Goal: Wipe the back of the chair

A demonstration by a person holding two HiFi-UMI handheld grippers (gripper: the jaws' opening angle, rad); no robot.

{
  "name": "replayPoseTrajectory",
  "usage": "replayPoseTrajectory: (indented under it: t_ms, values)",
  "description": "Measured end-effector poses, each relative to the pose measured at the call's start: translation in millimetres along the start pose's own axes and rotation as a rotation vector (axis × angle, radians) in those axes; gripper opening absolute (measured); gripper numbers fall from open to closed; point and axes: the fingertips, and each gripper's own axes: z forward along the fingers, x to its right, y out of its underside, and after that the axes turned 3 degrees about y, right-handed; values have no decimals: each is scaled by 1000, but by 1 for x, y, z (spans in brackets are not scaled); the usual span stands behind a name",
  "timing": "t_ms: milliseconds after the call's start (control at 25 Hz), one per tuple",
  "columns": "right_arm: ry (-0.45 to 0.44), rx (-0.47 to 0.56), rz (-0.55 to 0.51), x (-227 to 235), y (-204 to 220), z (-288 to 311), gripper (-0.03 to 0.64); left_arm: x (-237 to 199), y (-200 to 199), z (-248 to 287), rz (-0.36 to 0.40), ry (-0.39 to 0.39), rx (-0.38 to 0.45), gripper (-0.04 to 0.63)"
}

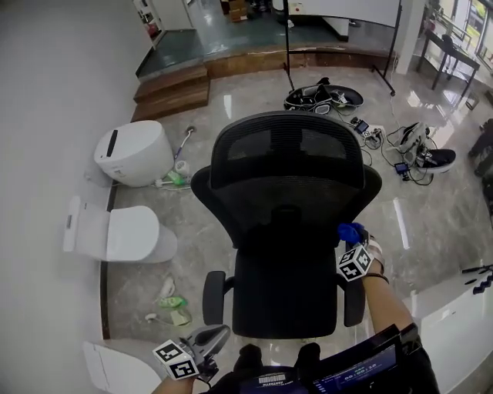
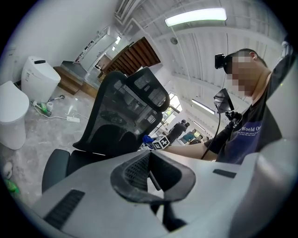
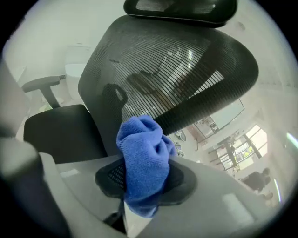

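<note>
Gripped a bunched blue cloth firmly in the right gripper, jaws closed on its lower folds, most of the fabric bulging out past the pads. Held that cloth at the lower right edge of the chair back, black mesh, just above the right armrest; could not tell contact from a narrow gap in either view. Reached the right forearm forward along the right side of the seat, wrist level with the seat's rear, marker cube facing up. Saw, through the right gripper view, the mesh back rising broad above the cloth, with the headrest on top. Carried nothing in the left gripper: pads brought together at the tips, no object between. Hung it low and close to the body at the bottom left of the head view, jaws aimed up and to the right toward the seat's front left corner, near the left armrest but apart from it. Stood facing the seat side of the chair on a glossy stone floor, with white toilets off to the left and cables strewn beyond the back.
</note>
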Motion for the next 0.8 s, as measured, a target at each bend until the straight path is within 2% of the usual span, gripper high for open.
replayPoseTrajectory:
  t_ms: [80,160,360,520,600,680,800]
  values:
    - [-22,21,-6,-11,-5,-3,126,0,3,3,-5,-3,5,6]
    - [-80,82,-36,-47,-36,-5,126,-4,6,-3,-16,-13,18,6]
    - [-237,242,-145,-174,-157,-10,126,-30,7,-53,-34,-62,57,6]
    - [-330,335,-242,-278,-252,-15,126,-61,16,-126,-52,-149,98,6]
    - [-360,359,-294,-319,-286,-15,126,-75,20,-160,-76,-200,117,6]
    - [-359,353,-308,-339,-305,-7,126,-90,23,-181,-92,-228,130,6]
    - [-333,310,-277,-335,-305,11,126,-103,30,-196,-107,-240,140,6]
